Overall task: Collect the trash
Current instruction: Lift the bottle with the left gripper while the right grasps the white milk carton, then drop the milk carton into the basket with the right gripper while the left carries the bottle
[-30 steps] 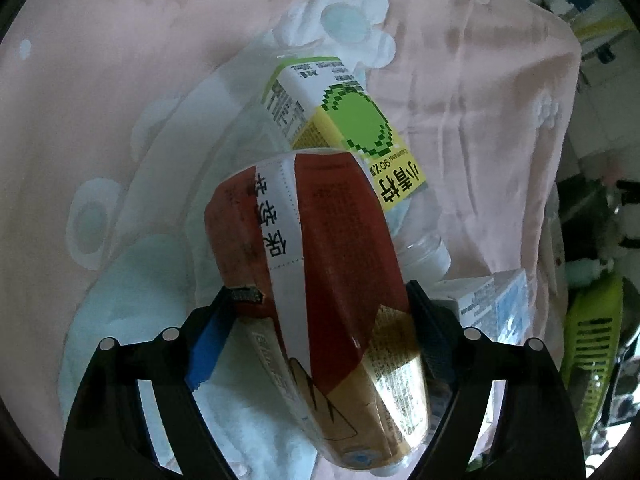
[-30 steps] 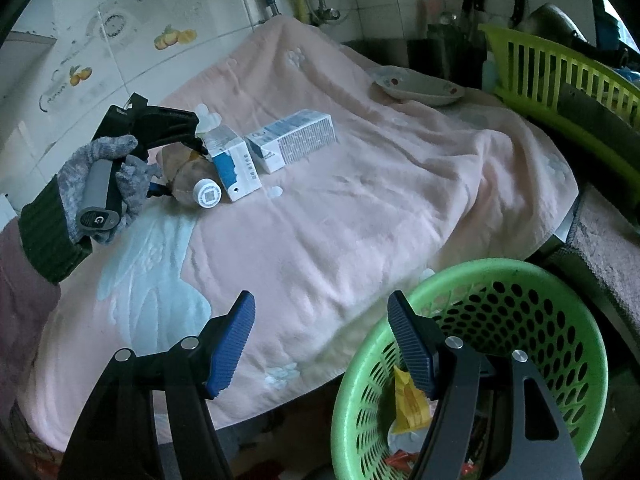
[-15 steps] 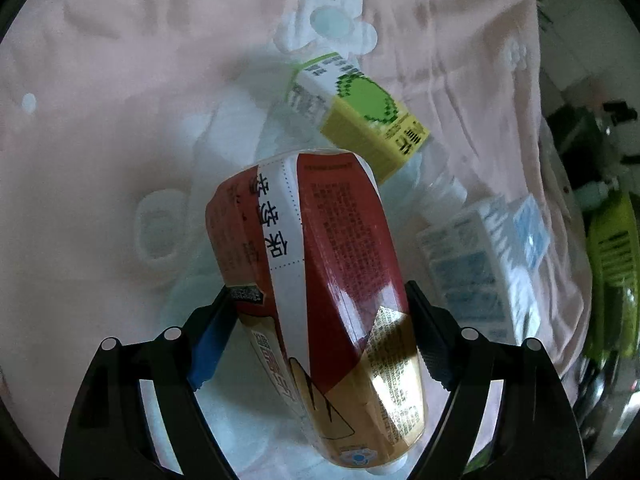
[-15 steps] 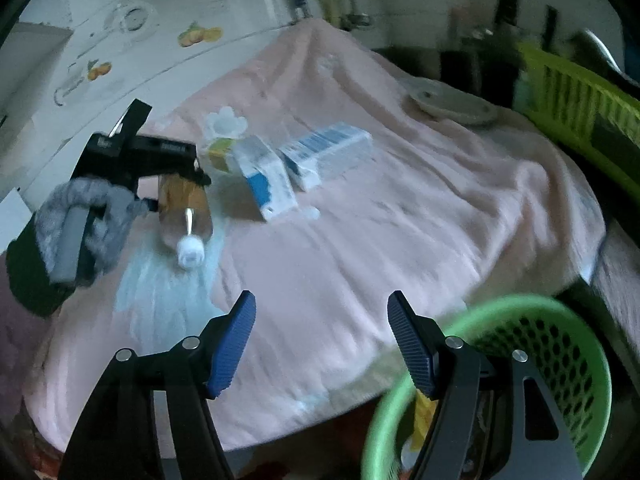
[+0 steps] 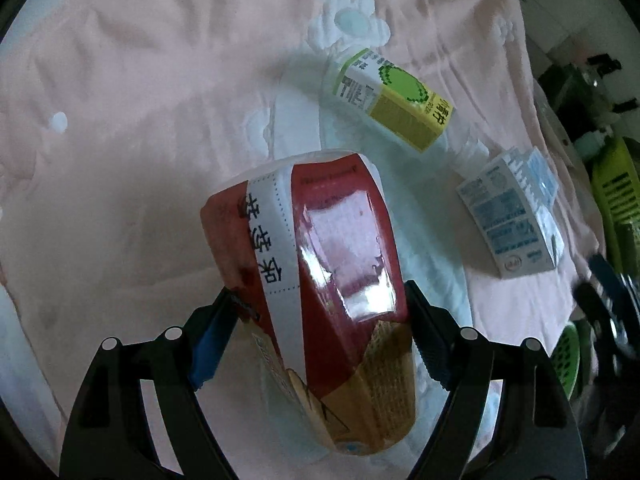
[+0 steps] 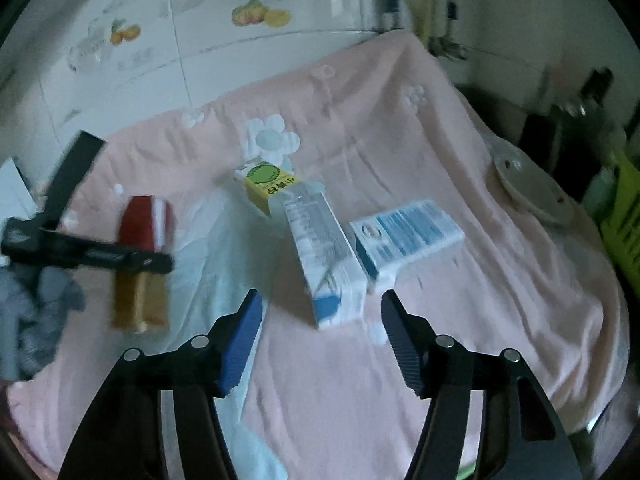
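Right gripper [image 6: 322, 336] jaws closing, empty.

Four pieces of trash are showing: one red-labelled bottle [image 5: 320, 248], one yellow-green labelled bottle [image 5: 396, 108] and two blue-and-white cartons [image 6: 326, 258] [image 6: 404, 236]. One white plate [image 6: 528, 188] is lying on one pink cloth [image 6: 460, 320].

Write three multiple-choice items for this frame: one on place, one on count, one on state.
1. Where does the yellow-and-green labelled bottle lie?
A. in a basket
B. on the pink blanket
C. on the white dish

2. How many blue-and-white cartons lie on the blanket?
A. two
B. four
C. none

3. What is the left gripper doing?
A. hanging empty
B. pressing the blanket
C. gripping a red-and-gold labelled bottle

Answers: B, it rests on the cloth near the flower print; A, two lie side by side; C, both pads press its sides.
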### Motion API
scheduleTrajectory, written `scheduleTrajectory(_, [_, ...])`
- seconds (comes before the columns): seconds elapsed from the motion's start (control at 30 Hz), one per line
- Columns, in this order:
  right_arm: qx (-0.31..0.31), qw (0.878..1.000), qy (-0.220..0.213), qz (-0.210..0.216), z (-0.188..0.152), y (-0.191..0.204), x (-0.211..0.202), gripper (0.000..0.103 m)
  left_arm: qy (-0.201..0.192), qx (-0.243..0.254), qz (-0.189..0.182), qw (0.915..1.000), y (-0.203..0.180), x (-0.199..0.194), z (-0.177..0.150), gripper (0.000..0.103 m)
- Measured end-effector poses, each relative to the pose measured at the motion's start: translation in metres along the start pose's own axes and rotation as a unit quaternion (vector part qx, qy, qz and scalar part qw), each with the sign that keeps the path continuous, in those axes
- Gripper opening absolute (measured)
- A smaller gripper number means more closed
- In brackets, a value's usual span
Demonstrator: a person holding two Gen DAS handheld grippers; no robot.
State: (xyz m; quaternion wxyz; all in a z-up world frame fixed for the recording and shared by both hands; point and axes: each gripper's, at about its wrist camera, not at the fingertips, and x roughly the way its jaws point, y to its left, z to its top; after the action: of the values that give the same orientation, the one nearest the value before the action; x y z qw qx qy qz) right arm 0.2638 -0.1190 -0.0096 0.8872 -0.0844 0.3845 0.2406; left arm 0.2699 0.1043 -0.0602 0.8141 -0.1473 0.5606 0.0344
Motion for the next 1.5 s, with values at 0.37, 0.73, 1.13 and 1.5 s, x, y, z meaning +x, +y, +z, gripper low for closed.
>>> scheduleTrajectory(0.37, [-0.049,0.998,0.034,-0.023,0.029,0.015,0.058,0.054,0.035,0.037,-0.028,0.9983,0.01,0.003,-0.004,0.078])
scheduleTrajectory(0.73, [-0.058,0.997,0.046,-0.03,0.042,0.009,0.074,0.053,0.059,0.052,-0.04,0.9961,0.017,0.01,-0.013,0.078])
scheduleTrajectory(1.13, [-0.045,0.997,0.059,-0.016,0.036,0.013,0.081,0.04,0.062,0.052,-0.047,0.9956,0.016,0.021,-0.017,0.079])
scheduleTrajectory(1.5, [0.0,1.0,0.025,-0.013,0.007,0.008,0.013,0.039,0.051,0.048,-0.033,0.997,0.011,0.025,-0.031,0.076])
